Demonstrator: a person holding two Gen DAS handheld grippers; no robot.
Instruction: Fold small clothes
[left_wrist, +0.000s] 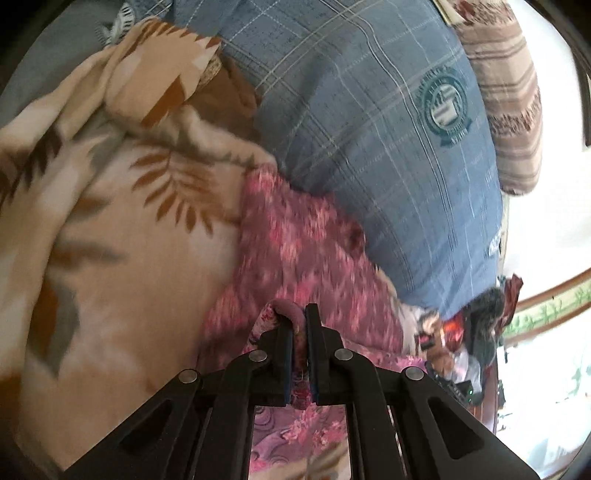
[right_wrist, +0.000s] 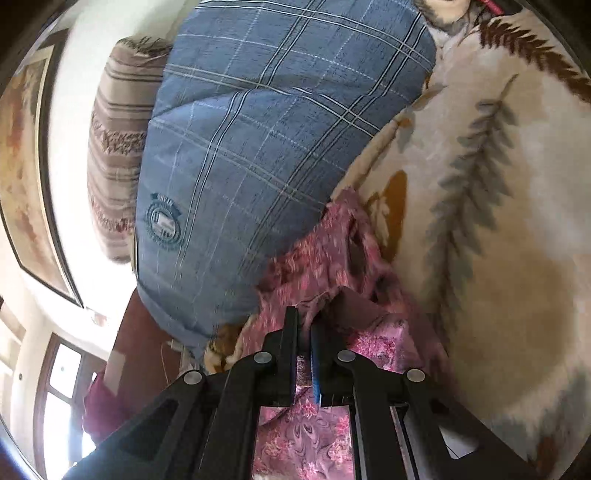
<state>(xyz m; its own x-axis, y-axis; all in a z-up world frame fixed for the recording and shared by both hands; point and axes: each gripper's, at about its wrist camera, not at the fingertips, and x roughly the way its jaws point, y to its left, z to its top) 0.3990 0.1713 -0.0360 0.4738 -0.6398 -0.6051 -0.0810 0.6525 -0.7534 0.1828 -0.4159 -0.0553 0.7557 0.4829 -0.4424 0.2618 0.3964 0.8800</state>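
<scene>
While both grippers clamp the same pink floral garment (left_wrist: 295, 236), the fold looks early or mid-way at best: cloth hangs bunched and rumpled, no flat crease or neat stack visible, so most of the folding seems left. Left hand-held gripper (left_wrist: 300, 314) has its jaws pressed together on a rolled edge of the garment, fabric pinched between the pads and poking above the tips. Right hand-held gripper (right_wrist: 303, 317) is likewise clamped on a hem, jaws nearly touching with cloth caught between. Garment sits lifted off or dragged across the leaf-print blanket (left_wrist: 122, 206), just beside the blue plaid pillow (left_wrist: 369, 122); whether any part lies flat on the bed I cannot tell, heavy motion blur. Judgement: edges are being brought up to align or spread, smoothing and final folds yet to come. Left wrist view shows a broad panel of the garment running toward the pillow, plus a clutter of dark and red items (left_wrist: 476, 325) at the right edge and a striped pillow (left_wrist: 506, 110) behind. Right wrist view shows the garment from the other side, with an opening or armhole-like gap (right_wrist: 356, 254) in the fabric, a framed picture (right_wrist: 26, 177) on the wall and a window or door (right_wrist: 62, 387) low left, none of which the left view gives.
</scene>
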